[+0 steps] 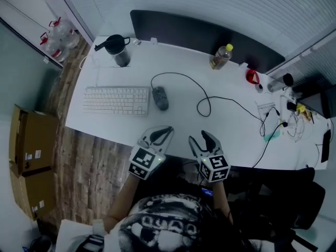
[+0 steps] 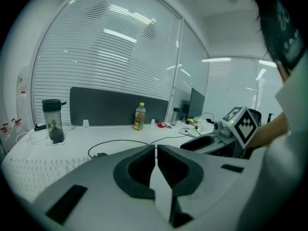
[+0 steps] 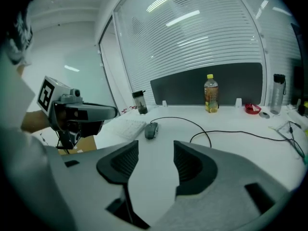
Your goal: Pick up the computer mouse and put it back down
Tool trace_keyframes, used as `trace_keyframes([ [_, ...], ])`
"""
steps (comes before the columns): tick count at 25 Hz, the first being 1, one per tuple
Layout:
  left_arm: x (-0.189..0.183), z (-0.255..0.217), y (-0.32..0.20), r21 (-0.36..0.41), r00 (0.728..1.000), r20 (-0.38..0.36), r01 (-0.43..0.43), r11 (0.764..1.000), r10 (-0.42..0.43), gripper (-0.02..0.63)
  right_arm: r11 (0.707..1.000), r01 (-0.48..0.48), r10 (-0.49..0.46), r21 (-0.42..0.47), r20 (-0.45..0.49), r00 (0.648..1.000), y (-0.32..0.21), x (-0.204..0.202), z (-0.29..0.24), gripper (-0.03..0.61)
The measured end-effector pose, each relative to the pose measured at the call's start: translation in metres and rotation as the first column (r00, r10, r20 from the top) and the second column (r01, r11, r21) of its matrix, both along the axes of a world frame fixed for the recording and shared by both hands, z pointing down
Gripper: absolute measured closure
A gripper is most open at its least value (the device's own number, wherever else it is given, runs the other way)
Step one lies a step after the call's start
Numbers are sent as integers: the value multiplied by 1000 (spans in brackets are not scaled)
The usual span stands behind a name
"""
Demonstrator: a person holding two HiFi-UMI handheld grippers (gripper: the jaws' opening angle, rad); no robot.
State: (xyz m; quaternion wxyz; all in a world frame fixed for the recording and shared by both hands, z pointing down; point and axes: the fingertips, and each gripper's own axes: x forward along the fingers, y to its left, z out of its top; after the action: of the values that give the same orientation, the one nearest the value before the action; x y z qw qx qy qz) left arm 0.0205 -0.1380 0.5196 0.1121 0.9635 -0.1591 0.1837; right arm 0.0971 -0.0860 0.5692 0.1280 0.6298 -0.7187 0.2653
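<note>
Hovering at the near edge of the white desk (image 1: 231,125), the left gripper (image 1: 168,130) seems shut and empty while the right gripper (image 1: 200,136) gapes empty, well short of the wired mouse (image 1: 160,97).

Straight ahead of the left gripper (image 1: 167,130) and left of the right gripper (image 1: 199,136), the computer mouse (image 1: 160,97) lies on the desk (image 1: 231,135), with the keyboard (image 1: 116,100) just beside it on the left. Farther ahead stand a lidded shaker cup (image 1: 118,50) (leftward) and a drink bottle (image 1: 221,56), before the divider panel (image 1: 184,30).
</note>
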Motion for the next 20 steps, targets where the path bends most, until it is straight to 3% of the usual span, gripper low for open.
trace_keyframes([
  [10, 25, -24, 103, 58, 996, 5, -88, 994, 88, 600, 994, -45, 47, 103, -16, 999, 78, 25, -39, 388],
  [20, 2, -37, 192, 117, 998, 12, -70, 991, 69, 600, 980, -25, 25, 196, 3, 1000, 165, 0, -56, 476],
])
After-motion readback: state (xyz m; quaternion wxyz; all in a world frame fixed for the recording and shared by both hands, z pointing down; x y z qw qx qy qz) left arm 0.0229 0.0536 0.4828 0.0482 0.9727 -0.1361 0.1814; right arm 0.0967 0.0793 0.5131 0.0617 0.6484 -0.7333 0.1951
